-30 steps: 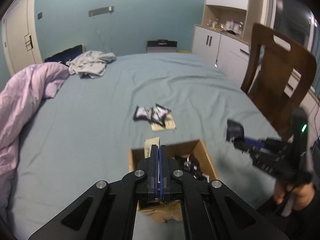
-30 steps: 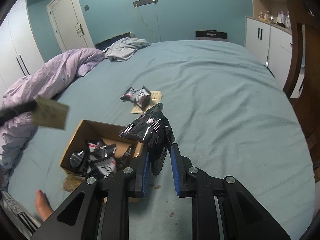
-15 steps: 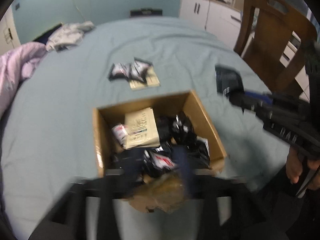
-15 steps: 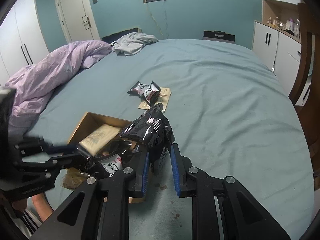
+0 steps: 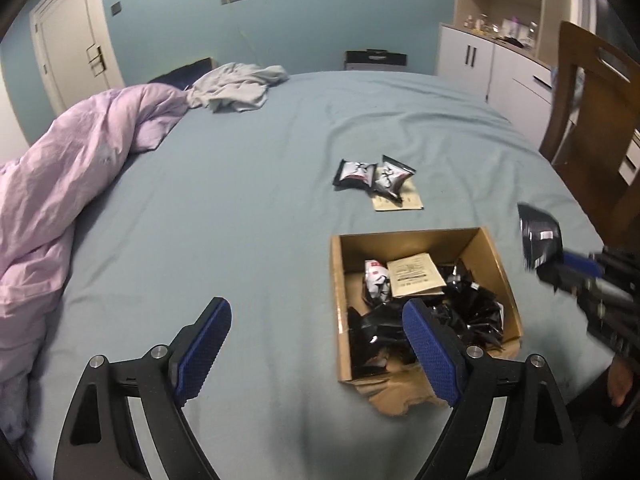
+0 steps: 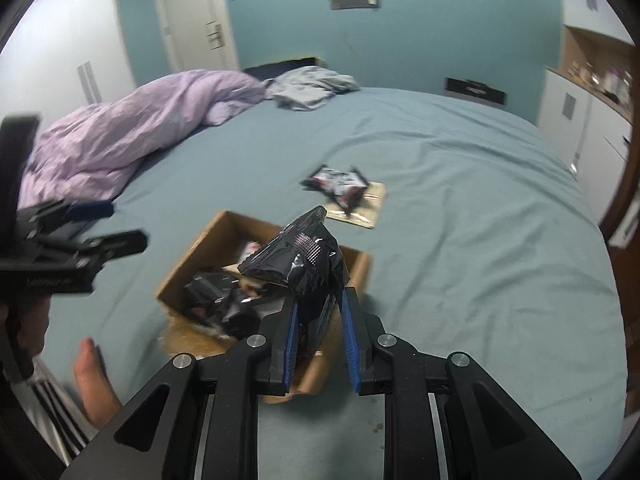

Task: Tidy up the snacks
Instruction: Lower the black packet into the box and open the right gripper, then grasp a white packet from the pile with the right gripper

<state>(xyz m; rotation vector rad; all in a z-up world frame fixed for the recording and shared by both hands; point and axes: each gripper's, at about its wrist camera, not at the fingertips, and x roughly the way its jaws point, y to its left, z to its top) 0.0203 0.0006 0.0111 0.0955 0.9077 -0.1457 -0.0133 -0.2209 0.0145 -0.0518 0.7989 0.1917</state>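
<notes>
A cardboard box (image 5: 494, 256) sits on the bed and holds several black snack packets and a tan packet (image 5: 414, 274). My left gripper (image 5: 316, 320) is open and empty, just left of the box. My right gripper (image 6: 318, 306) is shut on a black snack packet (image 6: 300, 258) held above the box's near right corner (image 6: 358, 266); it also shows at the right edge of the left wrist view (image 5: 540, 236). Two black packets (image 5: 374, 172) lie on a tan packet (image 5: 398, 202) beyond the box.
A lilac duvet (image 5: 60, 172) is heaped along the bed's left side, with grey clothing (image 5: 236, 88) at the far end. A wooden chair (image 5: 596, 120) and white cabinets (image 5: 480, 60) stand to the right. A bare foot (image 6: 94, 380) rests by the box.
My left gripper opened and dropped the tan packet into the box, then pulled back to the left. My right gripper moved the black packet closer over the box.
</notes>
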